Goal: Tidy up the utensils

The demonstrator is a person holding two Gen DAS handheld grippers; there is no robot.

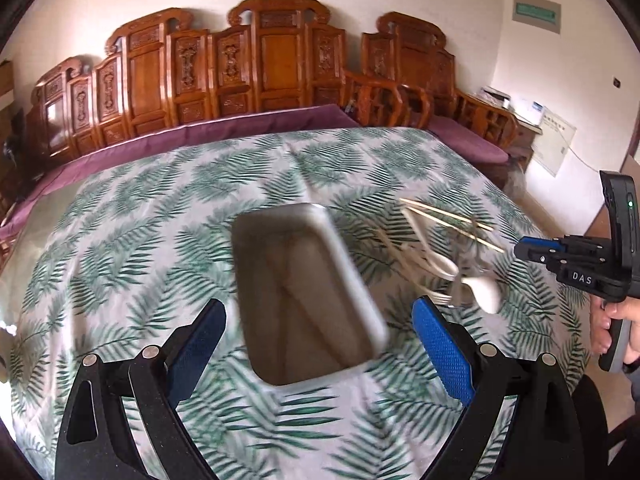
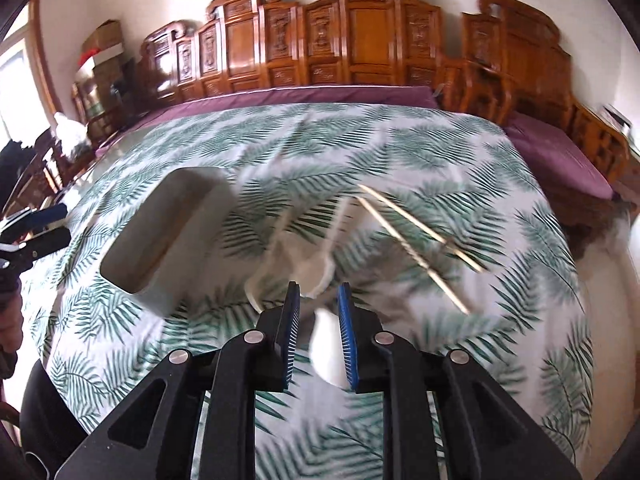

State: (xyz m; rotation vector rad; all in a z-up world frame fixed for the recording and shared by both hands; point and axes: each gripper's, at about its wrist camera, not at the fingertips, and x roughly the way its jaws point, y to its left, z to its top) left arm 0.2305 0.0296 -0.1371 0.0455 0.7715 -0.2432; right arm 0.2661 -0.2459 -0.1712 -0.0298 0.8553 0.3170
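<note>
"DAS" on the right tool (image 1: 520,249)

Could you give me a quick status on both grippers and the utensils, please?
Left gripper open, empty, above rectangular grey metal tray. Right gripper open, fingers astride blurred white spoon. Pale wooden chopsticks loose on leaf-print cloth. Nothing blocking.

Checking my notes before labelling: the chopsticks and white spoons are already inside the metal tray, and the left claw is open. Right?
Not quite. The chopsticks and white spoons lie on the leaf-print cloth beside the metal tray, as the left wrist view shows. The left claw is open.
</note>
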